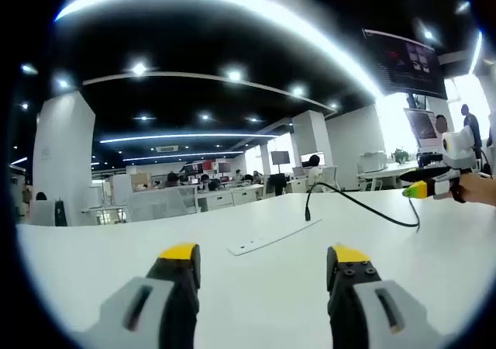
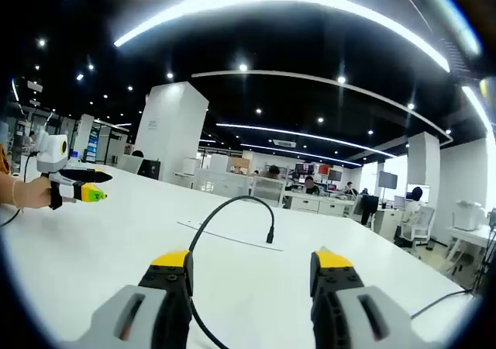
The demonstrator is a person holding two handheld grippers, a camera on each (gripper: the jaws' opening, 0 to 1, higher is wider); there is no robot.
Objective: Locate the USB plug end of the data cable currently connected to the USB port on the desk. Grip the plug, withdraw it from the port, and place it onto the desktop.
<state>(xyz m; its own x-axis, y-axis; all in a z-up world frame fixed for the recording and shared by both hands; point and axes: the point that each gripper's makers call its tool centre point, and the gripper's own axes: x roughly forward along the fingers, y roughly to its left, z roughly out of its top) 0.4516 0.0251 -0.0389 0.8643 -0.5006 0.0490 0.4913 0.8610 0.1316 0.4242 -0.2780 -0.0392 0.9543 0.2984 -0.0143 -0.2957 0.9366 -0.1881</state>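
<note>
Both my tools hover over the white desk (image 1: 93,264), and neither has anything between its jaws. My left gripper (image 1: 263,260) stands wide apart with bare desktop showing in the gap; my right gripper (image 2: 252,264) is just as wide, and the black cable (image 2: 213,225) runs down past the inner side of its left jaw without being pinched.

There's my target: the USB plug (image 2: 270,235) stands upright at the end of the cable, seated in the flat port strip (image 2: 225,235) set into the desk. In the left gripper view I see that same plug (image 1: 308,208) at the far end of the strip (image 1: 267,239), with the cable looping off toward my other tool at the right edge.

The step in hand, as I judge it, is the approach and grip. The right gripper looks better lined up, so I want to bring it forward and down until the plug body, not the cable, sits squarely between the jaws. Close on the hard shell, then draw straight up along the plug's own axis; a sideways tug could bend it or drag on the strip. Watch that the cable loop doesn't snag the jaw. Then lay it flat on open desktop beside the strip.
</note>
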